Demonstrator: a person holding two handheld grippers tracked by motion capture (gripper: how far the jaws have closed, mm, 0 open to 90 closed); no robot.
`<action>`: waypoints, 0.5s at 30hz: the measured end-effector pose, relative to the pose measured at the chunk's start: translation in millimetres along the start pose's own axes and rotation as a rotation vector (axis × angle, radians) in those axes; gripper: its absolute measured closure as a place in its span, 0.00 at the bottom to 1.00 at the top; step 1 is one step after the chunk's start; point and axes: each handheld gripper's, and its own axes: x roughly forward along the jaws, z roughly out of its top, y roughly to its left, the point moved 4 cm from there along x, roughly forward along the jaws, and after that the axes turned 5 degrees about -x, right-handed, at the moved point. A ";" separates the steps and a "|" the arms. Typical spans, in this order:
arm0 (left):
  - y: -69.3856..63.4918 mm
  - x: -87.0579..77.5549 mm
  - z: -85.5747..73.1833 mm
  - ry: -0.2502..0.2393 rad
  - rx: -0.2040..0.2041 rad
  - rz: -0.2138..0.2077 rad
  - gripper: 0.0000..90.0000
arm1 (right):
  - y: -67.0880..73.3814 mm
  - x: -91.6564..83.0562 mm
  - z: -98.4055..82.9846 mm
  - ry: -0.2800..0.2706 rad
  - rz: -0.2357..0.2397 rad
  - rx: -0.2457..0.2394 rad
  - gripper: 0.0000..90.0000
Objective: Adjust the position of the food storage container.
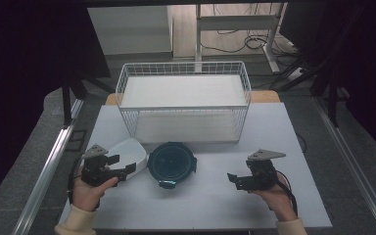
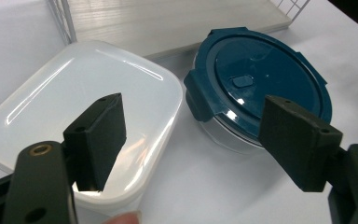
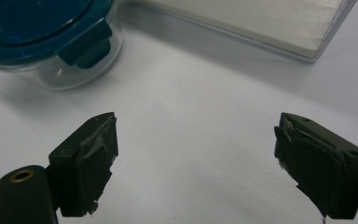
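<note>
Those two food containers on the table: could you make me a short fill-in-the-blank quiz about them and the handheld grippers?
1. The round glass container has a lid coloured ____.
2. The white rectangular container lies nearest the ____ gripper.
3. Behind both containers stands a white wire ____.
4. The jaws of the left gripper and right gripper are ____, holding nothing.

Missing words: blue; left; basket; open
</note>
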 end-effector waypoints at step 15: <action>-3.3 -4.4 -2.0 -0.008 -0.006 -0.002 0.28 | 3.7 -5.4 3.9 -0.007 -0.011 -0.017 0.16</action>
